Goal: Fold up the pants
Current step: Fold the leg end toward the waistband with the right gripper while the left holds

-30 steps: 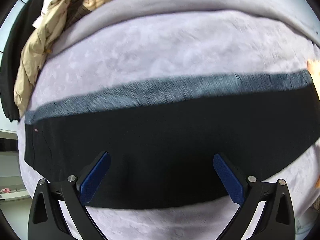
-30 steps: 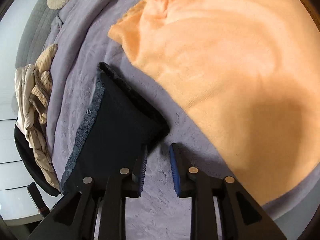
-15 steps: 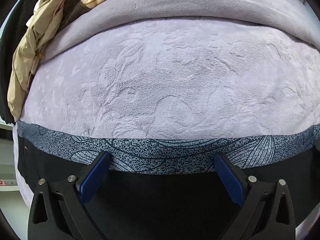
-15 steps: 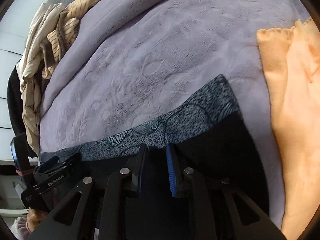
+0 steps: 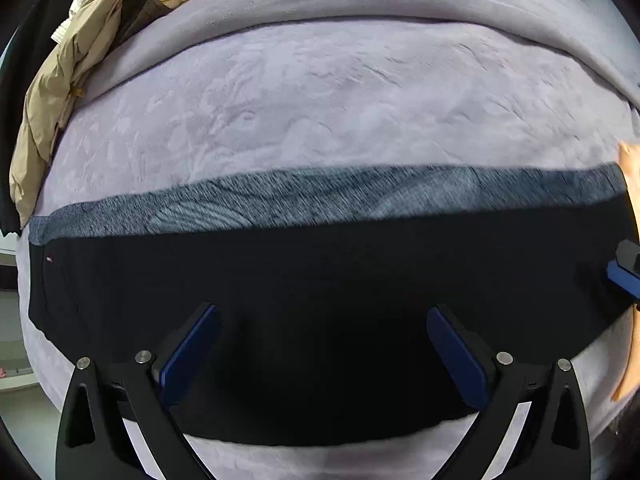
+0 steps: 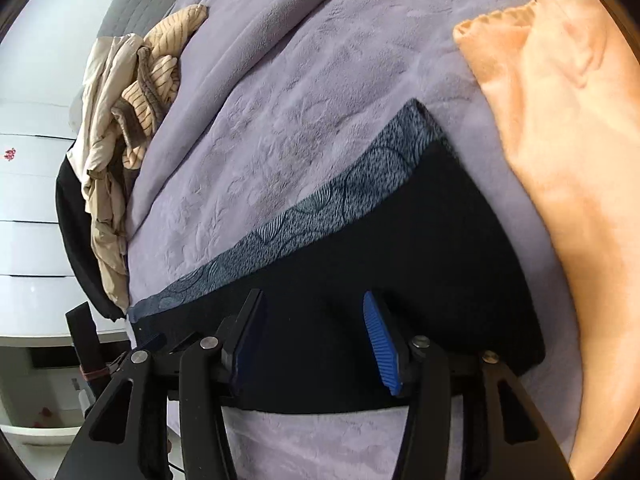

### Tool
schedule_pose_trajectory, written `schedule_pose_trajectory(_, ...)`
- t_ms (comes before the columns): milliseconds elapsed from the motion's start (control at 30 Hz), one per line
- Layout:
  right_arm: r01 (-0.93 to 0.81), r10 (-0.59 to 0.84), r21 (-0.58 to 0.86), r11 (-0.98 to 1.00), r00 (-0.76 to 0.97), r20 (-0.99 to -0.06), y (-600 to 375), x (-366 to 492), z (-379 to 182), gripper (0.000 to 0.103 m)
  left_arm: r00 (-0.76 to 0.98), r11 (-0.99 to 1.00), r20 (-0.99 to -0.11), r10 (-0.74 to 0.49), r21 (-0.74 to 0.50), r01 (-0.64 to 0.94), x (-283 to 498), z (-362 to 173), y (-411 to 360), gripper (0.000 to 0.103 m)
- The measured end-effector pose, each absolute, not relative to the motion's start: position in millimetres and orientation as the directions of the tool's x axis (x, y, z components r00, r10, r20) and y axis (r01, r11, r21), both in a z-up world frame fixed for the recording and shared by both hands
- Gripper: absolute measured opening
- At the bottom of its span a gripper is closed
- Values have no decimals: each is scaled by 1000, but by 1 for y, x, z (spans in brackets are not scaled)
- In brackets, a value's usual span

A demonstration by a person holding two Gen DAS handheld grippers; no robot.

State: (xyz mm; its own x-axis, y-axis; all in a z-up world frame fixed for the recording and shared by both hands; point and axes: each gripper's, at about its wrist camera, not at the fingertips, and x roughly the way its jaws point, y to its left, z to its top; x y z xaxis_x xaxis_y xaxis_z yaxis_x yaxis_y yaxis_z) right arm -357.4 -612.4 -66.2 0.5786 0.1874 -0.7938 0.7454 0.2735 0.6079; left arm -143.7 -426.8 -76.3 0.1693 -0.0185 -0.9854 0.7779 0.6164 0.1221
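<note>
1. The left gripper [image 5: 322, 344] points straight down over the pants [image 5: 320, 300], its jaws spread wide with nothing pressed between the blue pads; only dark cloth lies under the gap
2. The right gripper [image 6: 314, 340] tilts down over the same garment [image 6: 400, 264]; its jaws have just been opening and now stand apart, the black fabric lying below them, not pinched
3. In the left wrist view the right gripper's blue pad [image 5: 622, 280] shows at the pants' right end
4. The pants lie flat as a long folded black strip across the bed [image 5: 320, 100], close to its near edge, with a grey-blue patterned band [image 5: 340, 196] running along the far side of the strip
5. The bed is covered by a lilac embossed blanket [image 6: 280, 120]
6. An orange blanket [image 6: 560, 140] lies just beside the right end of the pants, toward the bed's right edge
7. A heap of beige and striped clothes [image 6: 132, 92] sits at the bed's far left corner, well apart from the pants
</note>
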Motion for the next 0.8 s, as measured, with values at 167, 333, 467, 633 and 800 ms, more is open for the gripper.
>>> schedule_pose_trajectory(167, 729, 221, 663, 168, 628, -746, -587, -388, -73, 55, 146, 606, -989, -20, 104, 789, -169, -81, -421, 103)
schedule_pose_trajectory(333, 727, 191, 678, 107, 654, -732, -577, -418, -80, 55, 138, 581, -990, -18, 101, 807, -197, -85, -426, 103)
schedule_pose_trajectory(467, 744, 146, 665, 59, 653, -743, -580, -440, -85, 55, 137, 556, -990, -42, 90, 826, -217, -85, -439, 103)
schedule_pose_trajectory(633, 705, 67, 707, -62, 710, -701, -593, -465, -93, 55, 145, 555, -989, -11, 115, 824, -235, -101, -448, 103)
schedule_pose_trajectory(800, 646, 32, 760, -62, 763, -646, -599, -468, -83, 55, 150, 546, -989, -15, 117, 830, -244, -102, -449, 103)
